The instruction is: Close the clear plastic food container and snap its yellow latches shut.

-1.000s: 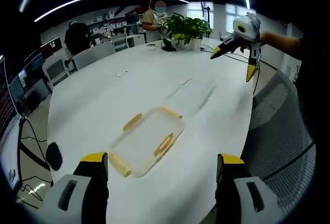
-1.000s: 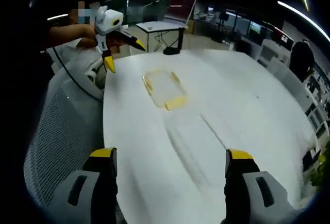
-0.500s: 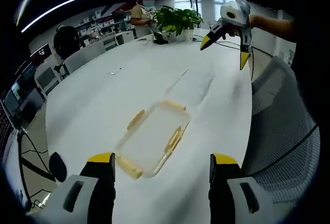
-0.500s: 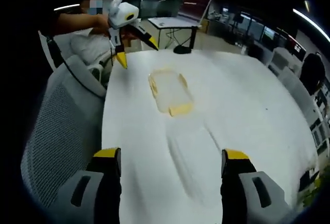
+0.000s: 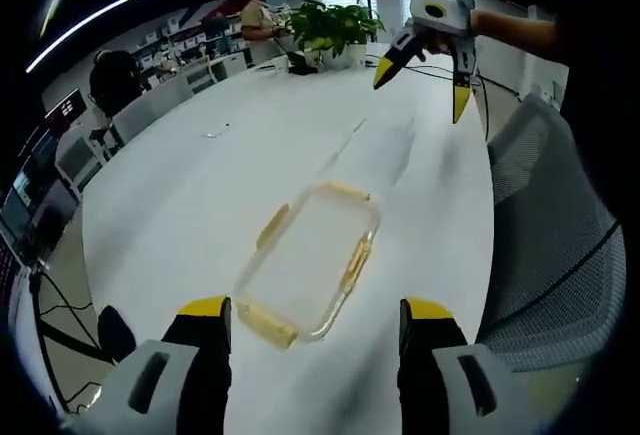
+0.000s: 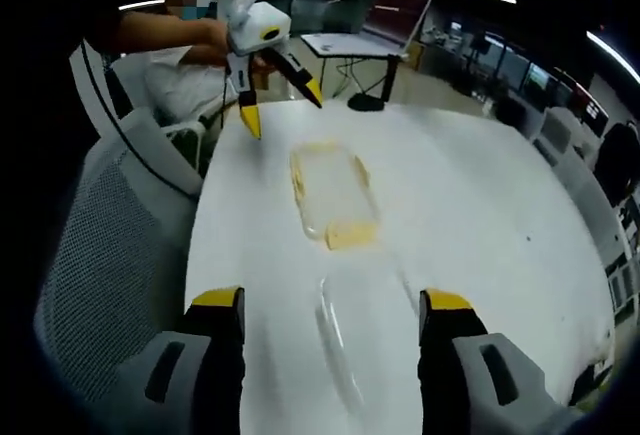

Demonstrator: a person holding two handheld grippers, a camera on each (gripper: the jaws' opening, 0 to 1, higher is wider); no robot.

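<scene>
A clear rectangular container with yellow latches on its sides lies flat on the white table. My left gripper stands open just short of its near end, touching nothing. In the right gripper view the same container lies further off, and a second clear plastic piece without yellow lies between it and my open right gripper. Each gripper appears in the other's view, held above the table with jaws spread: the right gripper and the left gripper.
A grey mesh chair stands at the table's edge beside the person holding the grippers; it is also the mesh chair in the right gripper view. A potted plant and seated people are at the far end. A monitor stand sits behind.
Both cameras have come closer to the container, which now looks larger in both views. The container itself has not moved. Both grippers stay open.
</scene>
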